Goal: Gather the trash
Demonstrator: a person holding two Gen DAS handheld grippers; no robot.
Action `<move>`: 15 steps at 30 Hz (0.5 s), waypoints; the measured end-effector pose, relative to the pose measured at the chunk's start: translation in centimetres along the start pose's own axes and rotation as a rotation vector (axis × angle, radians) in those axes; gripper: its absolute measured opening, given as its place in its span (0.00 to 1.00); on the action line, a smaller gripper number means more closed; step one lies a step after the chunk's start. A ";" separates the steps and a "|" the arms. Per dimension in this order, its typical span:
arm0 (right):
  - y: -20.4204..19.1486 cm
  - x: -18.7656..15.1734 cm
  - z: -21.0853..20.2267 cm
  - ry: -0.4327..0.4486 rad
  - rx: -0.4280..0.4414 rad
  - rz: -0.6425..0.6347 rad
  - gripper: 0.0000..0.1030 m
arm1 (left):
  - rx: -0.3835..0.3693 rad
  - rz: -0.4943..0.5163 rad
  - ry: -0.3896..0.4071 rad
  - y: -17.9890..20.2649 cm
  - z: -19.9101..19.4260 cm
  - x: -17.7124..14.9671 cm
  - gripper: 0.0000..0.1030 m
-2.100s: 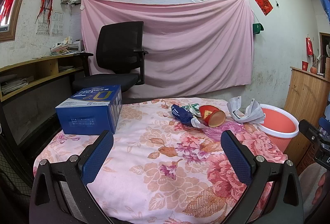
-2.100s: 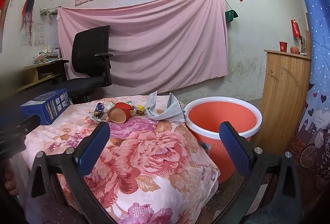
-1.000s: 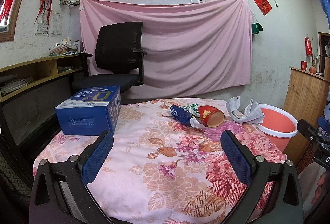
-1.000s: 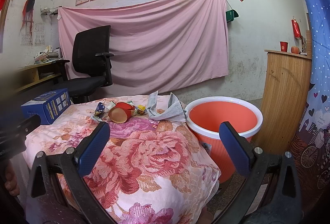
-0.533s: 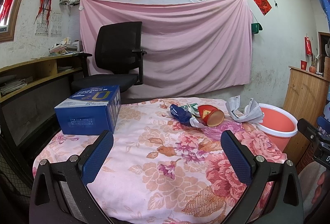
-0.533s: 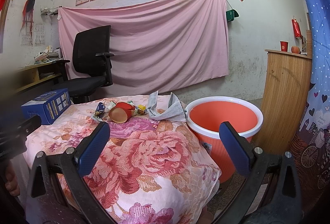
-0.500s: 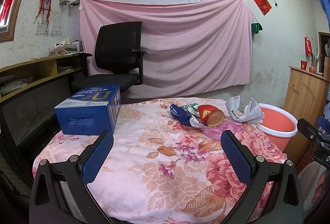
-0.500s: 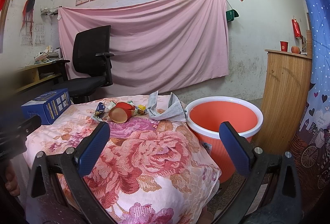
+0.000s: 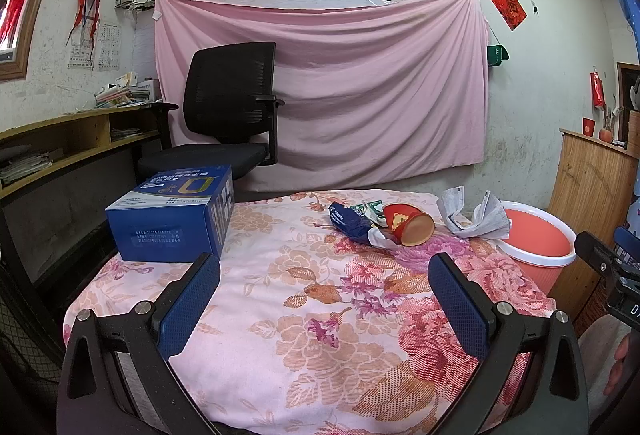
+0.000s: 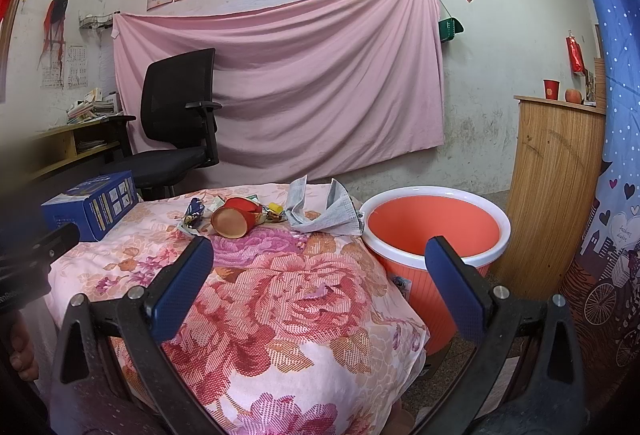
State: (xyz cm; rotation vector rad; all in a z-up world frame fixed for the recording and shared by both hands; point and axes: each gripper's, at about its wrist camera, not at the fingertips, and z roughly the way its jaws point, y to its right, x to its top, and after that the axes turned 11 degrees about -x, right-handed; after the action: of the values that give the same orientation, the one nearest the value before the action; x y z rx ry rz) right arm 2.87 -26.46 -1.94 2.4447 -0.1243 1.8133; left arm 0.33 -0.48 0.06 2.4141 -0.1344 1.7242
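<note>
Trash lies at the far side of the floral-covered table (image 9: 280, 299): a red paper cup (image 9: 408, 224) on its side, a dark blue wrapper (image 9: 347, 222), small green-white packets (image 9: 370, 209) and crumpled newspaper (image 9: 474, 219). In the right wrist view I see the cup (image 10: 236, 217), the wrapper (image 10: 195, 211), the newspaper (image 10: 320, 213) and the orange bin (image 10: 434, 235) beside the table's right edge. My left gripper (image 9: 324, 299) is open and empty above the near table. My right gripper (image 10: 318, 287) is open and empty near the table's right corner.
A blue cardboard box (image 9: 176, 215) stands on the table's left side. A black office chair (image 9: 228, 123) is behind the table. A wooden cabinet (image 10: 556, 195) stands right of the bin. A desk with shelves (image 9: 60, 147) runs along the left wall.
Both grippers have stayed almost still, with only a very slight drift of the views. Nothing on the table has moved.
</note>
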 end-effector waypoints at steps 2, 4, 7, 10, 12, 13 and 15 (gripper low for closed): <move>0.0 0.0 0.0 -0.001 0.001 0.001 1.00 | 0.002 0.001 0.004 -0.1 0.0 -0.1 0.99; 0.0 0.0 0.0 0.000 0.002 0.001 1.00 | 0.000 0.001 0.010 0.1 0.2 0.1 0.99; 0.1 0.1 -0.1 0.006 -0.001 0.012 1.00 | -0.006 0.004 0.014 0.3 0.0 0.3 0.99; 0.0 0.3 -0.3 0.017 -0.003 0.022 1.00 | -0.010 0.004 0.021 0.6 0.2 0.7 0.99; 0.1 0.8 -0.4 0.028 -0.004 0.026 1.00 | -0.015 -0.002 0.022 0.4 0.4 1.2 0.99; 0.2 1.1 -0.2 0.032 0.000 0.029 1.00 | -0.017 -0.006 0.024 0.3 0.5 1.4 0.99; 0.3 1.7 0.1 0.043 0.007 0.034 1.00 | -0.023 -0.012 0.030 0.0 1.0 2.0 0.99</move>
State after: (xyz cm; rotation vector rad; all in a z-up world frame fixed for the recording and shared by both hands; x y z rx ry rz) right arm 3.46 -26.80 -0.37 2.4213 -0.1578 1.8815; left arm 1.92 -0.59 1.67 2.3676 -0.1343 1.7428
